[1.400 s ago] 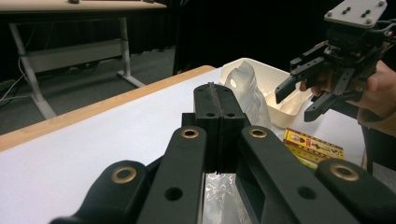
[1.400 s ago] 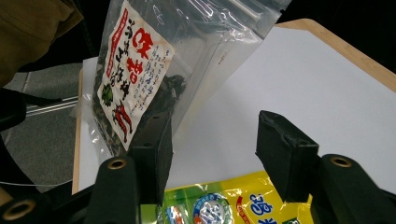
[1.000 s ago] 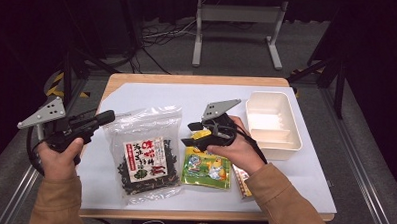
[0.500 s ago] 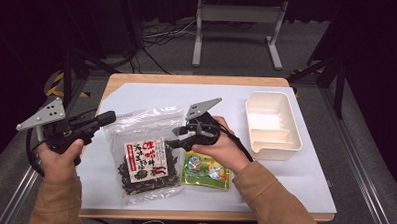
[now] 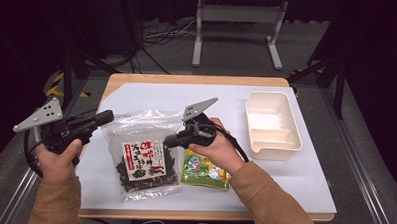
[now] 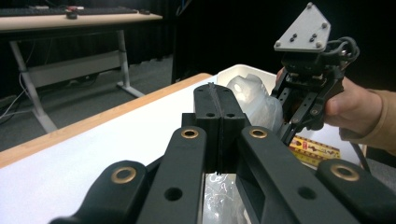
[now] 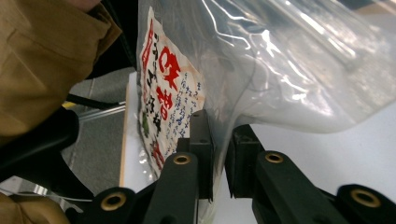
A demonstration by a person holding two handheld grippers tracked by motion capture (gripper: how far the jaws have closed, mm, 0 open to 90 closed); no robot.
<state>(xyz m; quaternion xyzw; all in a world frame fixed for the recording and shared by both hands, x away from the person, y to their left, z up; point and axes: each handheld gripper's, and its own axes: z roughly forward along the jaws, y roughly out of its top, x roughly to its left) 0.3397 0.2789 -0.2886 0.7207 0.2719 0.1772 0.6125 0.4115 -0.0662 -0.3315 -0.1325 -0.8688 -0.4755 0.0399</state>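
My right tongs [image 5: 169, 140] had just been closing on the right edge of the clear seaweed bag [image 5: 144, 157]; in the right gripper view the film [image 7: 219, 154] sat between the jaws, which stood nearly together with a slim gap left, so I'd call it a pinch barely made, not firm yet. My left tongs [image 5: 104, 118] were pressed together on nothing, held off the bag's far side, above the counter [image 5: 304, 175] edge. The bag lay flat between both tongs, its label [image 5: 146, 159] facing up; a green packet [image 5: 205, 168] lay just under my right hand, and the white tray [image 5: 272, 125] stood well off to the outside of the right tongs. To do this grip well, I judged I should finish the squeeze on film only, near the sealed edge, not on the dark contents. The film is slippery, so lift slowly and check for sliding. Left tongs could open and take the opposite edge if the bag sagged.
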